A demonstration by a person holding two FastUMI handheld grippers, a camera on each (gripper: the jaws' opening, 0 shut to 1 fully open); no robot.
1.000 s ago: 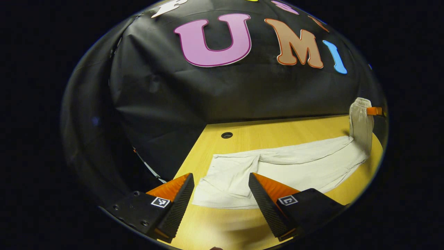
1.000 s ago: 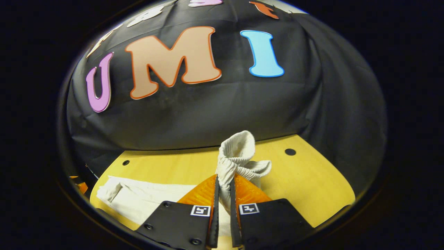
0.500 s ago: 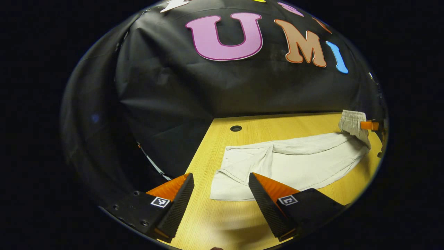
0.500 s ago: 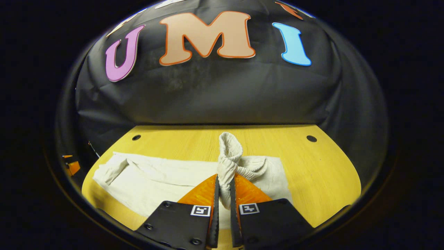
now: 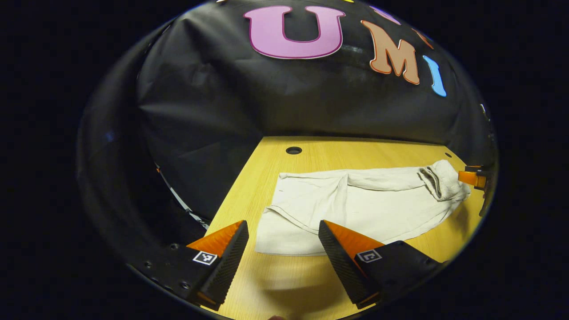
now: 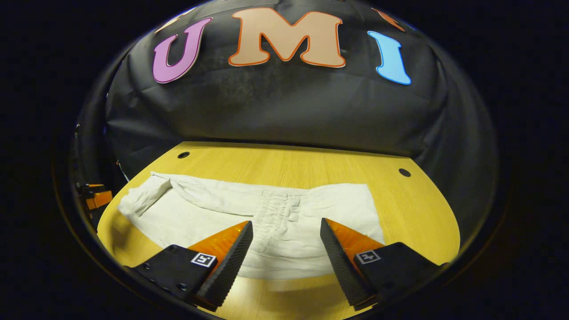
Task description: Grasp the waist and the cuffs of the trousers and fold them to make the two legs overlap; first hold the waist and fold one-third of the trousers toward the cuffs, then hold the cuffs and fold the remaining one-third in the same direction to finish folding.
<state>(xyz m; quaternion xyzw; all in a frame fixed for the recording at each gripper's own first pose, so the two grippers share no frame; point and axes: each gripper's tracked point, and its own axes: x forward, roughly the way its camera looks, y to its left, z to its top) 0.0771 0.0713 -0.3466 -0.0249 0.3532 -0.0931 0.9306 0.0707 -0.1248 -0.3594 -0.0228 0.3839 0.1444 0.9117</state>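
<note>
Letting go: the right gripper [image 6: 284, 242], clamped on the gathered waist half a second ago, is now gaping wide and empty.
Left gripper [image 5: 283, 242] is hovering spread, holding nothing; cream cotton trousers [image 6: 266, 213] are lying folded on the yellow wooden table [image 6: 400, 209], waist [image 6: 278, 206] lying on the legs.

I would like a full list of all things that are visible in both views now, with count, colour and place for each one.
trousers: one, off-white, flat on the table, elastic waist part folded over the legs.
table: one, yellow wood, under the trousers.
holes: two seen in the right gripper view, dark, near the table's far edge.
booth wall: one, black cloth, behind the table.
left gripper: one, fingers open, above the cuff end.
right gripper: one, fingers open, above the waist end.
</note>
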